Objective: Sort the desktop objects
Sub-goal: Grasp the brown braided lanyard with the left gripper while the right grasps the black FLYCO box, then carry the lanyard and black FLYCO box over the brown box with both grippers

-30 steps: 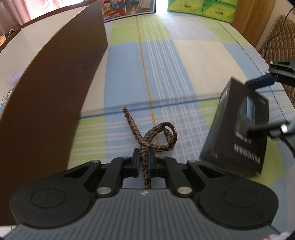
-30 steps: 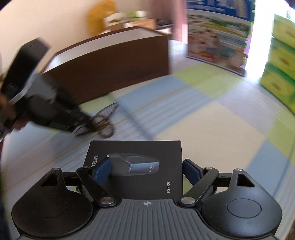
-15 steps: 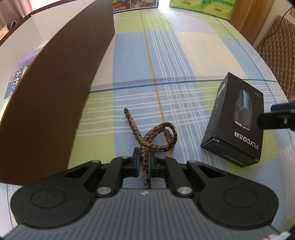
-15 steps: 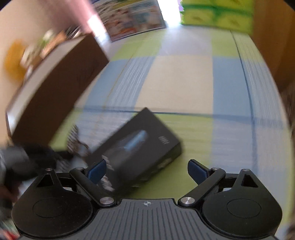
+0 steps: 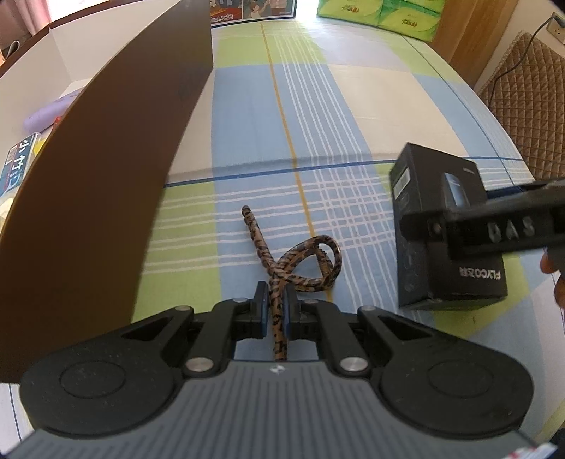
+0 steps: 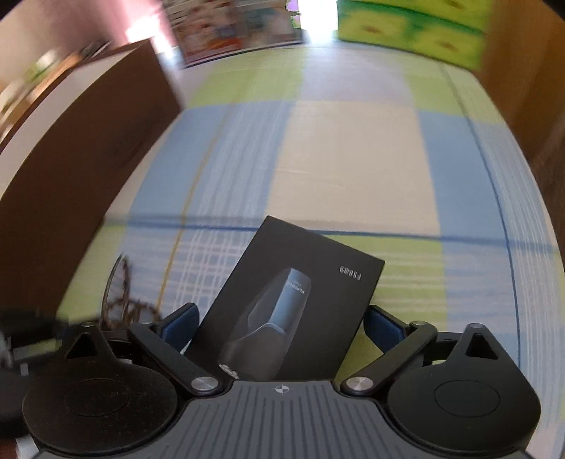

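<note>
My left gripper (image 5: 274, 303) is shut on a brown patterned cord (image 5: 300, 261) whose loop lies on the checked tablecloth ahead of the fingers. A black shaver box (image 5: 438, 226) lies to its right, partly hidden by the right gripper's arm crossing it. In the right wrist view my right gripper (image 6: 279, 325) is open with the black box (image 6: 293, 303) lying between its blue pads (image 6: 178, 325); the pads stand apart from the box sides. The cord (image 6: 122, 300) shows blurred at the left.
A large brown-walled storage box (image 5: 116, 148) stands along the left, with a purple item (image 5: 49, 113) and a blue packet (image 5: 17, 162) inside. Green packs (image 5: 381, 14) and a picture board (image 5: 250, 10) stand at the far edge. A quilted chair (image 5: 526, 102) is at right.
The right gripper has swung back over the black box, which now sits between its open fingers; the box has turned. The left gripper has stayed shut on the cord.
</note>
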A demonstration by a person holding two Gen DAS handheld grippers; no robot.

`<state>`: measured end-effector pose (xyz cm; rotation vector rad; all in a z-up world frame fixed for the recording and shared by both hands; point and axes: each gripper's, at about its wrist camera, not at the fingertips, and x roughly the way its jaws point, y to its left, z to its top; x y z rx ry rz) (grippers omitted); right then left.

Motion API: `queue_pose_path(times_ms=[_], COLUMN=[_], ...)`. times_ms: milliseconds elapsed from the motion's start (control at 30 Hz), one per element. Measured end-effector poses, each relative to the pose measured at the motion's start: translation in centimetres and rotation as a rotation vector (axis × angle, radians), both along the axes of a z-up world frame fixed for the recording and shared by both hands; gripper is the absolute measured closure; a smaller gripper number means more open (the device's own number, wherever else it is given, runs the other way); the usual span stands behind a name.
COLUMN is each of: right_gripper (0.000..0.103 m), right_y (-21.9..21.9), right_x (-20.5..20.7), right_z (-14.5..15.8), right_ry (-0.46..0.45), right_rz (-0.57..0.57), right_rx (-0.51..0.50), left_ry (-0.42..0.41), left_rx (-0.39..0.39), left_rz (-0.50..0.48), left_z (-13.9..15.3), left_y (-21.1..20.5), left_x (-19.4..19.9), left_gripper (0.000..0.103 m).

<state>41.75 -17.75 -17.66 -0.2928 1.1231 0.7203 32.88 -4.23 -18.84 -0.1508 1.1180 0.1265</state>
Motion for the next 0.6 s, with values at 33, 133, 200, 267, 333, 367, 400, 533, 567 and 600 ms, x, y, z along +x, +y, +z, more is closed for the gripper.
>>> queue_pose_path(times_ms=[33, 133, 200, 267, 333, 367, 400, 533, 567, 600], right_gripper=[0.010, 0.011, 0.011, 0.011, 0.011, 0.011, 0.011, 0.011, 0.011, 0.011], right_y=[-0.5, -2.3, -3.8, -5.0, -5.9, -6.2, -6.2, -6.6, -6.7, -6.6], right_x=[-0.4, -1.0, -1.0, -1.2, -1.3, -1.4, -1.5, -2.6, -2.6, -2.7], right_z=[0.0, 0.1, 0.1, 0.2, 0.2, 0.2, 0.2, 0.7, 0.8, 0.7], right_ry=[-0.007, -0.019, -0.012, -0.014, -0.014, -0.016, -0.017, -0.020, -0.023, -0.025], right_rz=[0.059, 0.182, 0.198, 0.184, 0.145, 0.127, 0.107, 0.069, 0.065, 0.062], right_rx=[0.004, 0.007, 0.009, 0.008, 0.009, 0.011, 0.013, 0.008, 0.007, 0.005], left_ry=[-0.001, -0.005, -0.008, -0.010, -0.013, -0.018, -0.021, -0.027, -0.027, -0.028], left_rx=[-0.006, -0.020, -0.027, -0.035, -0.042, -0.044, -0.048, -0.064, -0.070, -0.072], left_rz=[-0.002, -0.014, -0.025, -0.035, -0.035, -0.039, -0.044, -0.067, -0.060, -0.045], left_z=[0.0, 0.0, -0.1, -0.1, -0.1, 0.0, 0.0, -0.1, -0.1, -0.2], left_y=[0.1, 0.5, 0.6, 0.7, 0.7, 0.6, 0.5, -0.5, -0.6, -0.7], left_x=[0.0, -0.1, -0.2, -0.1, 0.1, 0.1, 0.3, 0.7, 0.9, 1.1], left_gripper=[0.097, 0.097, 0.097, 0.095, 0.089, 0.076, 0.062, 0.049, 0.045, 0.044])
